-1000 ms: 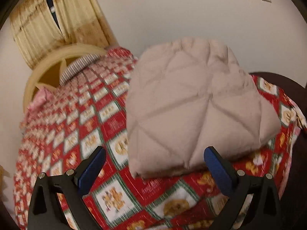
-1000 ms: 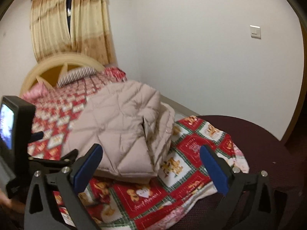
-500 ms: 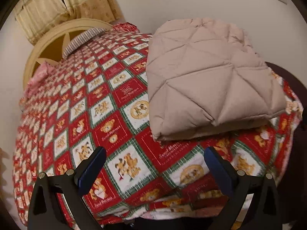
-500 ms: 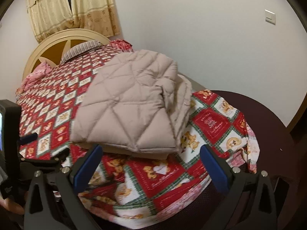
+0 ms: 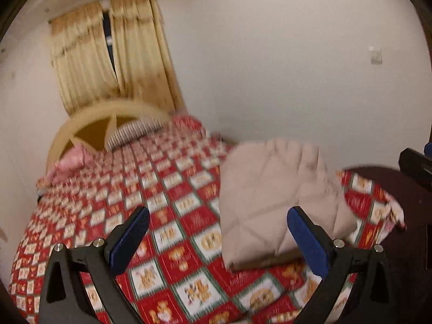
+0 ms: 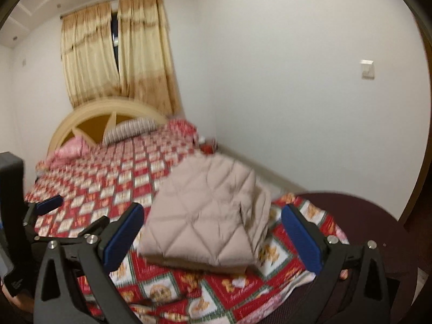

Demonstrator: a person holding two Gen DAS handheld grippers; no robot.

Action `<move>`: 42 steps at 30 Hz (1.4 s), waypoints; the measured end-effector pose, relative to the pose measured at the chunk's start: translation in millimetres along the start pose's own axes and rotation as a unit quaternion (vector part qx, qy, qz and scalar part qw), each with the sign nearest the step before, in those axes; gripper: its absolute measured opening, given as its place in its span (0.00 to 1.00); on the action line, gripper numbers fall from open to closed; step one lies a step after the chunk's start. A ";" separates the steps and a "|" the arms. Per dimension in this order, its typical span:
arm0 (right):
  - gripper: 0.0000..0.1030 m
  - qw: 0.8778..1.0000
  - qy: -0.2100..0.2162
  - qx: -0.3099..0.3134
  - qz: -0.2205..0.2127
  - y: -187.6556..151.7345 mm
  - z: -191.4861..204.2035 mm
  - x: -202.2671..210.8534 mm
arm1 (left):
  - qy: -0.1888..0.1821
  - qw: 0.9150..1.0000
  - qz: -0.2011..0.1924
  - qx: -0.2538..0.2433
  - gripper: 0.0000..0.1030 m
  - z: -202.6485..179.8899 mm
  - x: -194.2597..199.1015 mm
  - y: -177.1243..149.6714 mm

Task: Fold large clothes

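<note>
Beige quilted jacket (image 6: 210, 216) lies folded on the bed (image 6: 108, 178); both grippers' fingers (image 5: 129, 236) (image 6: 122, 236) hover wide, empty.

Red patterned bedspread (image 6: 113, 178), cream headboard (image 6: 89, 118), striped pillow (image 6: 129, 131), yellow curtains (image 6: 113, 54).

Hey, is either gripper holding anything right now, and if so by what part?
Nothing is held. The left gripper and right gripper are both open, and the folded quilted jacket lies free on the bed.
</note>
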State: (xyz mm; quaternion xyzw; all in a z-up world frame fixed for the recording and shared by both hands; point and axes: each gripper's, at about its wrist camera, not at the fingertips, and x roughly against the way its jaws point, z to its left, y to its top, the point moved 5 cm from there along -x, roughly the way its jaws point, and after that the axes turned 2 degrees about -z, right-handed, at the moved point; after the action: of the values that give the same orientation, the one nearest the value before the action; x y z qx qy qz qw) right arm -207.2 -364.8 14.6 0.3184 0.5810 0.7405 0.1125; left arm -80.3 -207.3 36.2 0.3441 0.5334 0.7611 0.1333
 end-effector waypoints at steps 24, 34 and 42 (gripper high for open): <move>1.00 0.998 -0.003 -0.021 -0.055 2.8 -7.3 8.0 | -0.027 0.996 -0.058 0.064 0.99 13.2 25.8 15.0; 1.00 0.999 0.001 -0.018 -0.047 0.5 -4.9 6.3 | -0.028 0.996 -0.051 0.063 0.99 11.1 23.8 14.1; 1.00 0.999 0.000 -0.018 -0.046 0.9 -5.1 5.1 | -0.027 0.997 -0.045 0.065 0.99 12.9 19.5 12.9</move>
State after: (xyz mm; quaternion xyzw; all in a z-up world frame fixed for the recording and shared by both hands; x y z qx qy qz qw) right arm -214.0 -366.4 16.6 0.2887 0.5816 0.7451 0.1524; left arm -83.7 -192.0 57.7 0.3483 0.5928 0.7085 0.1589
